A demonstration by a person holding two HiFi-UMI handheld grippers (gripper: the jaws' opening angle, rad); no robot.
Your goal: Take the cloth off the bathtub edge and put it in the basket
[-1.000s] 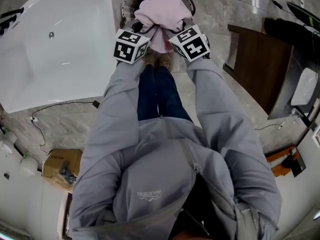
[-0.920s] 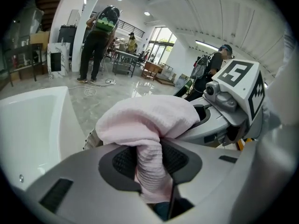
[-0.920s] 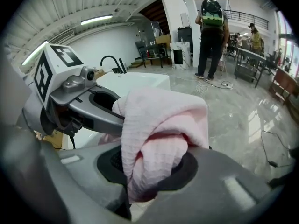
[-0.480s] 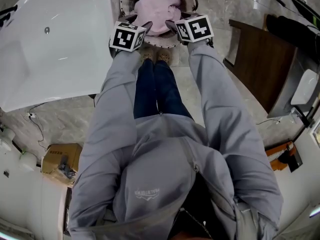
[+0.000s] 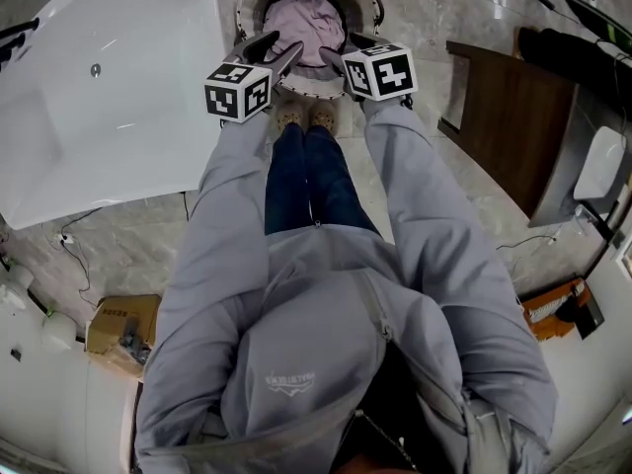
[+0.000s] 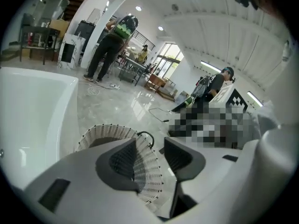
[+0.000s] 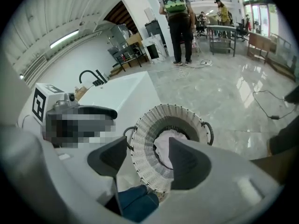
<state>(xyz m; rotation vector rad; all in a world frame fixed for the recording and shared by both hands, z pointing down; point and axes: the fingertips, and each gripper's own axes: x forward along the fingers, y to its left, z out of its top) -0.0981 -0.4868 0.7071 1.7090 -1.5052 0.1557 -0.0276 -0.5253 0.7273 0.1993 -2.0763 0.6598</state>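
The pink cloth [image 5: 304, 16] lies bunched inside the white woven basket [image 7: 142, 148], at 12 o'clock in the head view. It is off the bathtub [image 5: 109, 87], which fills the 10 o'clock side. Both grippers hang just over the near rim. The left gripper [image 5: 274, 51] has its fingers apart and closing, with nothing between them; its own view shows only the basket wall beyond. The right gripper [image 5: 348, 50] has its fingers spread and empty, and the cloth shows past them down in the basket.

By the look of it the drop is made and the step in hand is getting clear. That would go best by lifting both grippers straight up and back toward 6 o'clock. The fingers should stay apart until they are above the rim, so that no fold catches and gets dragged out. It is worth checking that no corner hangs over the wicker edge. From here the cloth seems wholly inside, though its far side is hidden.

The grey jacket [image 5: 326, 363] carries a small printed logo, too small to read. The cardboard box [image 5: 120, 326] at 8 o'clock has red print, also illegible. The marker cubes show black-and-white squares only.
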